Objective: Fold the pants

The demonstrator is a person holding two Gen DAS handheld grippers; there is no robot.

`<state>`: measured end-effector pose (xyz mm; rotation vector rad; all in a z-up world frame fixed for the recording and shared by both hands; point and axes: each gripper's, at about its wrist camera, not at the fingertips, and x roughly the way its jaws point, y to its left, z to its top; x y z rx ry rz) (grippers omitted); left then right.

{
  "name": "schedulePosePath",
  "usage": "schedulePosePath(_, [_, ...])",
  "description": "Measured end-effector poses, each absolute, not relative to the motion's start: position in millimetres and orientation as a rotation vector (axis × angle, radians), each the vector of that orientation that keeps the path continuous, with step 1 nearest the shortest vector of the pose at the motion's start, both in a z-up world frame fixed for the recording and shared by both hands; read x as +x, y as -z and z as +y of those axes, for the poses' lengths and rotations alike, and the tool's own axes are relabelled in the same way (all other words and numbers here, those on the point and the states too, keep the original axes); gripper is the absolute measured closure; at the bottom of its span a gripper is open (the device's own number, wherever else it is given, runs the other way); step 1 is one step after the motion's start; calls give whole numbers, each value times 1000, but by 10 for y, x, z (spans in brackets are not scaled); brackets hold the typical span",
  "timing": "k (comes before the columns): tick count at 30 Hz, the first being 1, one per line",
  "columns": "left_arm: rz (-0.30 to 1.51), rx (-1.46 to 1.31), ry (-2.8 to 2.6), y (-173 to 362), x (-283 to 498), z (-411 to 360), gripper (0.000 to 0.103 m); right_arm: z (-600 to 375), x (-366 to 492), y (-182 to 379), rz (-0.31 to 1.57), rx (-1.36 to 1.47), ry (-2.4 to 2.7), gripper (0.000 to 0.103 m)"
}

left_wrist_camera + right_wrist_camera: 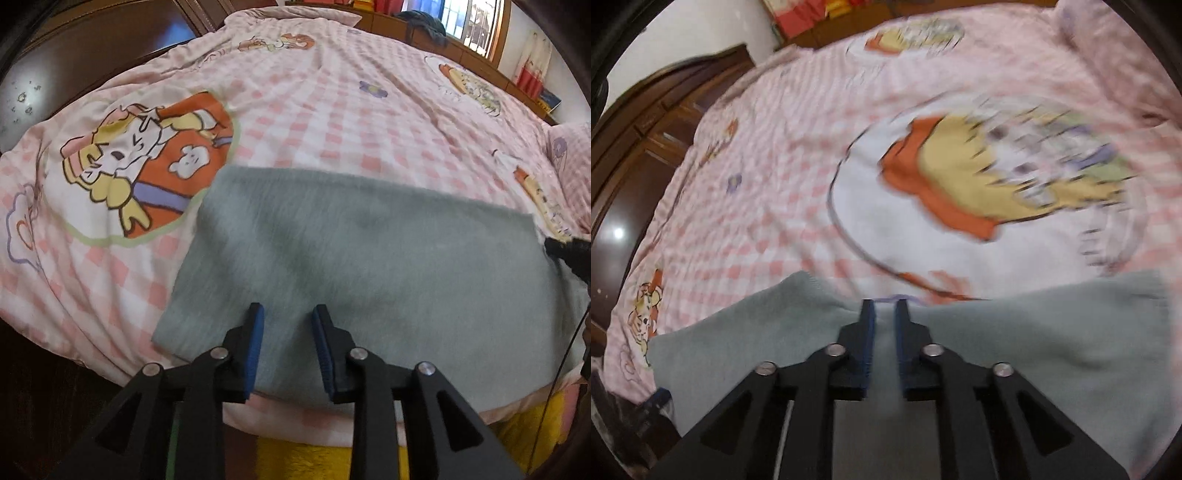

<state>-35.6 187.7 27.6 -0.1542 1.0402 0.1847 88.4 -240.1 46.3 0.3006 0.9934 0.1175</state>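
- Pants, grey-green soft knit fabric, lie folded into a flat rectangle at the near edge of the bed.
- Left gripper: jaws spread, hovering above the near hem, holding nothing.
- Right gripper: jaws nearly closed, pinching a fabric ridge.
- Handling: light, limp, non-slippery; grip corners or the folded edge.
- Pink checked cartoon-print quilt extends beyond.

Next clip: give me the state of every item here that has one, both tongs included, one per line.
Pants: grey, lying flat on the bed as a folded rectangle.
Left tongs: open, over the pants' near edge, gripping nothing.
Right tongs: nearly closed on a pinch of pants fabric.
Quilt: spread over the bed, lightly wrinkled.
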Motion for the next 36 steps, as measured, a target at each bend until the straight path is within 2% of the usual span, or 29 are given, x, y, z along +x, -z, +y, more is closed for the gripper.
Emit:
schedulePosePath(2, [1018,-178,-129,-370,-278,1788,75,-2605,715,-578,955,291,-70,67])
schedulePosePath(8, [985,-124,57,-510,18,1097,75,-3432,340,-681,906,287,97,59])
schedulePosePath(13, [978,-111,223,-559,310,402,75,-3979,355,-306,1011,511,61,56])
schedulePosePath(16, [966,-67,275,-559,494,20,75,-4055,347,-144,1010,579,20,54])
schedulePosePath(18, [981,-61,305,-511,640,-199,75,-4027,350,-118,982,555,-13,42])
schedulePosePath(23, [1023,-30,325,-321,941,-579,75,-3848,438,-36,966,357,-26,41])
schedulePosePath(26, [1029,-33,336,-248,1019,-716,75,-3752,474,-16,951,293,-20,32])
schedulePosePath(27, [1026,-32,339,-237,1029,-749,75,-3723,488,-14,951,281,-13,33])
schedulePosePath(28, [1024,-31,339,-225,1045,-786,75,-3720,478,-22,950,282,-2,38])
schedulePosePath(29, [1024,-30,339,-206,1058,-830,75,-3729,446,-54,941,294,17,59])
schedulePosePath(30, [1027,-26,331,-193,1058,-850,75,-3749,409,-92,927,325,19,73])
schedulePosePath(32, [1035,-25,296,-165,1068,-898,75,-3759,288,-222,873,383,20,77])
schedulePosePath(36, [1031,-9,270,-123,1104,-952,75,-3625,212,-420,861,260,104,78])
